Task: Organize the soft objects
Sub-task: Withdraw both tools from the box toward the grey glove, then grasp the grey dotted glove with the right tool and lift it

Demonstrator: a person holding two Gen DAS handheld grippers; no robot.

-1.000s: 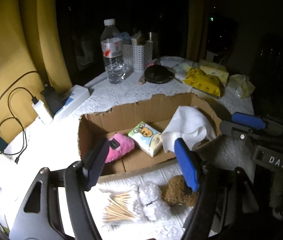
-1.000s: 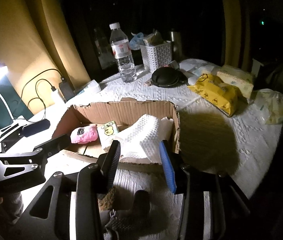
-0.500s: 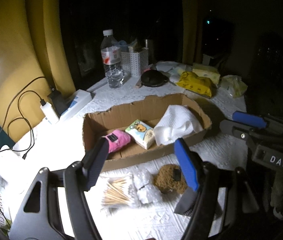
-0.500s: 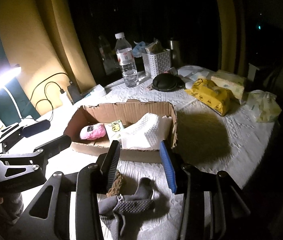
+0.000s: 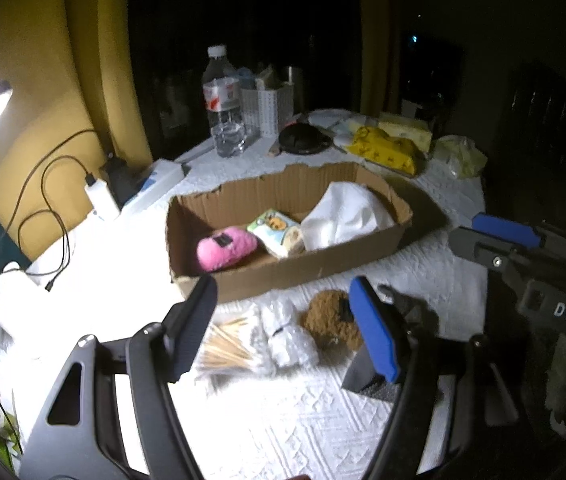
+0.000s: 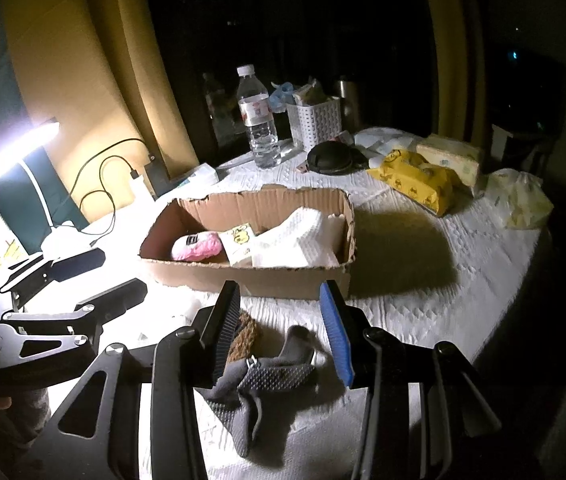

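A cardboard box [image 5: 283, 276] [image 6: 251, 276] holds a pink plush [image 5: 225, 248] [image 6: 197, 246], a small tissue pack [image 5: 277, 232] [image 6: 239, 242] and a white paper towel [image 5: 347, 216] [image 6: 303, 240]. On the white cloth in front of it lie a brown plush [image 5: 329, 318] [image 6: 245, 336], a grey glove [image 6: 267, 380], a white bubble-wrap wad [image 5: 289, 336] and a bag of cotton swabs [image 5: 227, 344]. My left gripper [image 5: 283, 332] hangs open over the wad. My right gripper [image 6: 281, 332] is open above the glove. Neither holds anything.
Behind the box stand a water bottle [image 6: 257, 120], a white basket [image 6: 315, 124], a black round case [image 6: 329, 158], a yellow wipes pack [image 6: 415, 186] and a plastic bag [image 6: 521, 200]. A bright lamp [image 6: 19, 148], a charger and cables [image 5: 55, 200] are at the left. The table edge curves at the right.
Both grippers have pulled back from the box, which now looks smaller and farther. The brown plush and the grey glove have come fully into view below the fingers.
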